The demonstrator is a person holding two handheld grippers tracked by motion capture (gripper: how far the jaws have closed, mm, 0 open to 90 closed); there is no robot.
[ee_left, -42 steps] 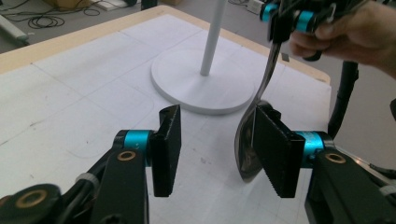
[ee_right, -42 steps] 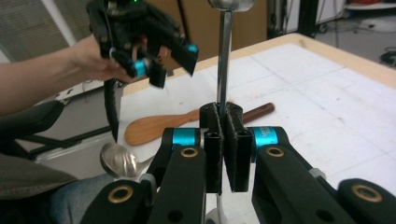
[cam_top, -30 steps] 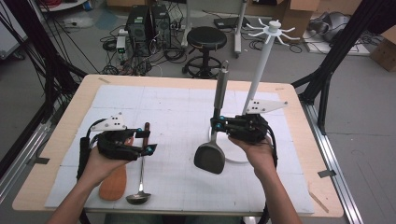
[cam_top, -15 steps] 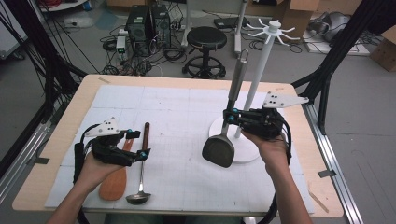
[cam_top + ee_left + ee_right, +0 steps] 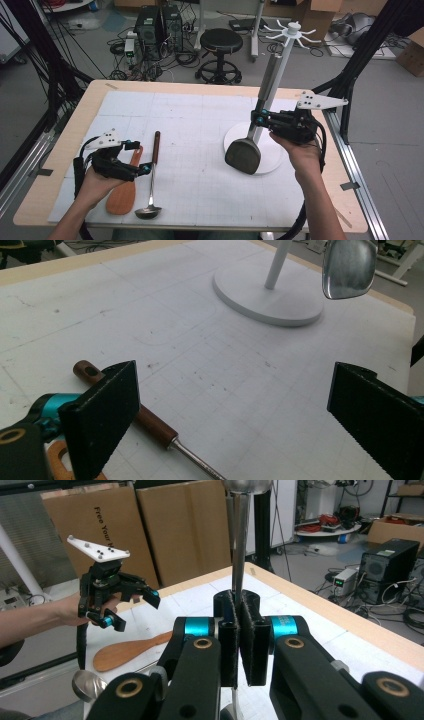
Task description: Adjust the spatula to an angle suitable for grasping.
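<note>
High view: right gripper (image 5: 260,119) is clamped on the shaft of a dark metal spatula with a long grey handle (image 5: 243,154). Spatula is lifted and tilted, blade low over the round base of the white hook stand (image 5: 268,156), handle pointing up beside the stand's pole. Right forearm reaches in from the bottom edge. Left gripper (image 5: 141,157) sits low over the white gridded mat (image 5: 190,125), jaws apart with nothing between them, just above a flat wooden spatula (image 5: 121,196) and a steel ladle with a brown wooden handle (image 5: 151,176).

Left gripper view: jaws wide open, empty; ladle handle (image 5: 135,412) lies under the left jaw, spatula blade (image 5: 348,266) hangs above the stand base (image 5: 280,305).

Right gripper view: jaws pinched tight on the spatula shaft (image 5: 239,555); left gripper (image 5: 131,607) open over the wooden spatula (image 5: 127,651).
</note>
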